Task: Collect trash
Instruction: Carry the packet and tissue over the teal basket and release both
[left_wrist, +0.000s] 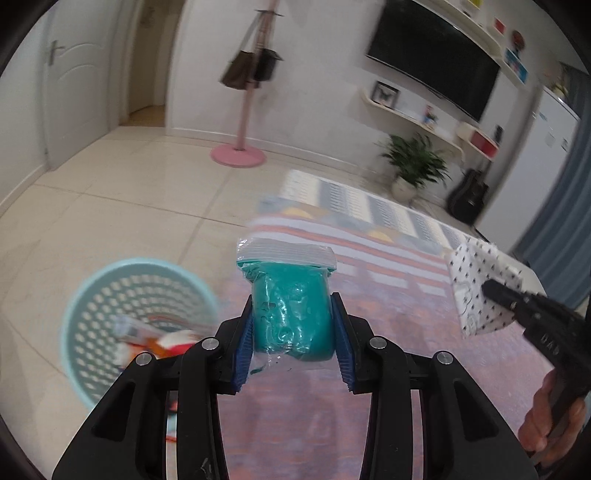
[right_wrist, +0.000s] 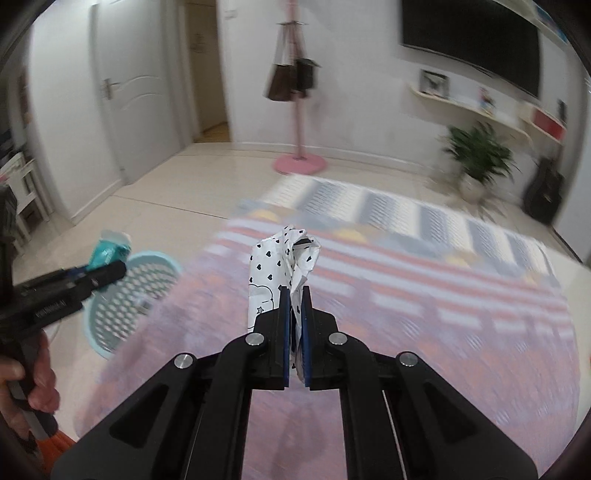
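My left gripper (left_wrist: 293, 301) is shut on a clear zip bag of teal putty (left_wrist: 291, 314), held up above the striped rug (left_wrist: 388, 273). To its lower left on the floor stands a pale blue perforated basket (left_wrist: 96, 291) with some wrappers (left_wrist: 155, 332) inside. My right gripper (right_wrist: 295, 291) is shut on a crumpled white paper with black hearts (right_wrist: 273, 266). In the left wrist view that paper (left_wrist: 476, 280) and the right gripper (left_wrist: 495, 290) appear at the right edge. The right wrist view shows the left gripper (right_wrist: 107, 271) with the teal bag (right_wrist: 107, 253) over the basket (right_wrist: 110, 314).
A pink coat stand (left_wrist: 240, 151) with hanging bags stands on the tiled floor behind. A potted plant (left_wrist: 413, 166) and a dark guitar (left_wrist: 467, 195) sit by the far wall under a TV (left_wrist: 436, 62). A white door (left_wrist: 70, 88) is at left. A hand (left_wrist: 546, 424) grips the right tool.
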